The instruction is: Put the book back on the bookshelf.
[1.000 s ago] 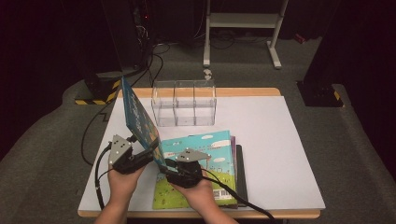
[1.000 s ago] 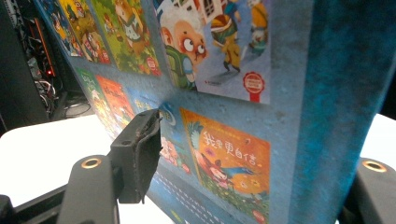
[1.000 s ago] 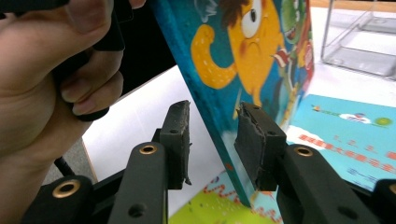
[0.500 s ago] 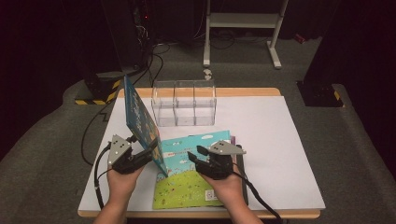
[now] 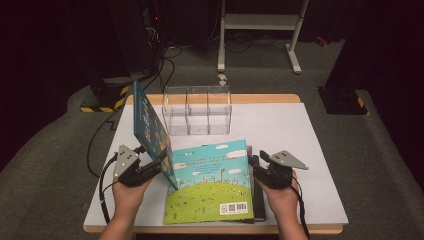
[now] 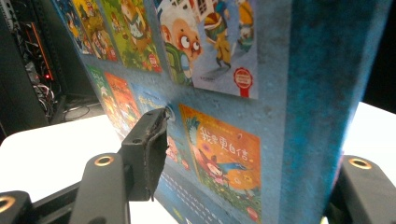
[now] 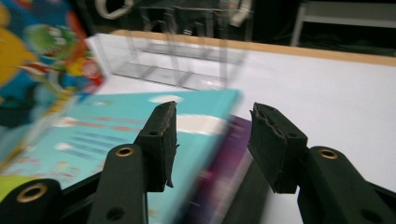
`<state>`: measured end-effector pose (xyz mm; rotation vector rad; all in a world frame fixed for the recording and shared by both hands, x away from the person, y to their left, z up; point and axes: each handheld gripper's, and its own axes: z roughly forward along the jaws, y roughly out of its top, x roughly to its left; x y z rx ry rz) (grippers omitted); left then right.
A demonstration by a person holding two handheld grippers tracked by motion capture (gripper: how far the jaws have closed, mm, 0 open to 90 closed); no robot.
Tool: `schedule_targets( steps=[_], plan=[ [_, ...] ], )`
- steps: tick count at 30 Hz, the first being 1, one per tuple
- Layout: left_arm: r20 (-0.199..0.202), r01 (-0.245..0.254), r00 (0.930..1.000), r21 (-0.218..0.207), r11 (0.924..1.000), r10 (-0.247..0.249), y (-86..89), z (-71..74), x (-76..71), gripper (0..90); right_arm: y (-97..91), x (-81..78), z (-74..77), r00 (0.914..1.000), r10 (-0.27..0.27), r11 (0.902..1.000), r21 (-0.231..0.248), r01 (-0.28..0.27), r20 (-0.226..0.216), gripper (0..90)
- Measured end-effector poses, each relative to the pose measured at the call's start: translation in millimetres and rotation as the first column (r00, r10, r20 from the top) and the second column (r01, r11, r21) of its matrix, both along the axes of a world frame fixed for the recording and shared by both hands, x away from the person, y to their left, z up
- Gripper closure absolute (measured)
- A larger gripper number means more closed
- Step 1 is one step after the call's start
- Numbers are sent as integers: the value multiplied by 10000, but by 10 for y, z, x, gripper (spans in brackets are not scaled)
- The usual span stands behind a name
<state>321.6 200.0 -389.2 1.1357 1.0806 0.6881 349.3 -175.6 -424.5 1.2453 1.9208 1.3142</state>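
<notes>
A blue picture book [image 5: 150, 130] stands tilted on its edge at the table's left. My left gripper [image 5: 159, 167] is shut on its lower part. In the left gripper view the near pad presses the illustrated cover [image 6: 210, 56], the far jaw is hidden behind the spine, and the jaws have just been closing on it. A turquoise and green book [image 5: 212, 182] lies flat on top of a purple book [image 5: 249, 150]. My right gripper [image 5: 255, 167] sits at the stack's right edge. Its jaws [image 7: 212, 116] are open, have just been opening, and hold nothing.
A clear box [image 5: 197, 110] with three compartments stands behind the books near the table's far edge. The white tabletop [image 5: 300, 135] stretches bare to the right. Cables and a metal stand are on the floor beyond.
My right gripper has slid from the flat book's front left across to the right edge of the stack, and its jaws have spread. The left gripper and the upright book have stayed put.
</notes>
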Motion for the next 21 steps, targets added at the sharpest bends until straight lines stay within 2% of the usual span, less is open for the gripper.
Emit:
schedule_targets(
  steps=[6,9,14,18,19,21],
  plan=[
    [-28,-53,10000,222,9997,54,42,-8,-13,412,-267,18,-206,9972,-740,9970,239,742,-90,507],
    [23,-181,9998,460,9988,181,57,-10,-30,439,-297,7,-271,9972,-725,9973,57,726,-172,506],
    [-69,-269,9996,656,9975,274,105,-11,-64,505,-306,13,-316,9970,-695,9975,127,700,-354,506],
    [57,-586,9983,688,9959,583,163,5,-120,586,-291,12,-325,9970,-686,9974,193,693,-367,507],
    [46,-896,9960,780,9929,895,189,7,-137,602,-286,14,-333,9971,-659,9976,189,667,-390,507],
    [-11,-1154,9933,757,9904,1158,235,4,-143,621,-282,18,-343,9969,-649,9977,190,658,-442,507]
  ],
)
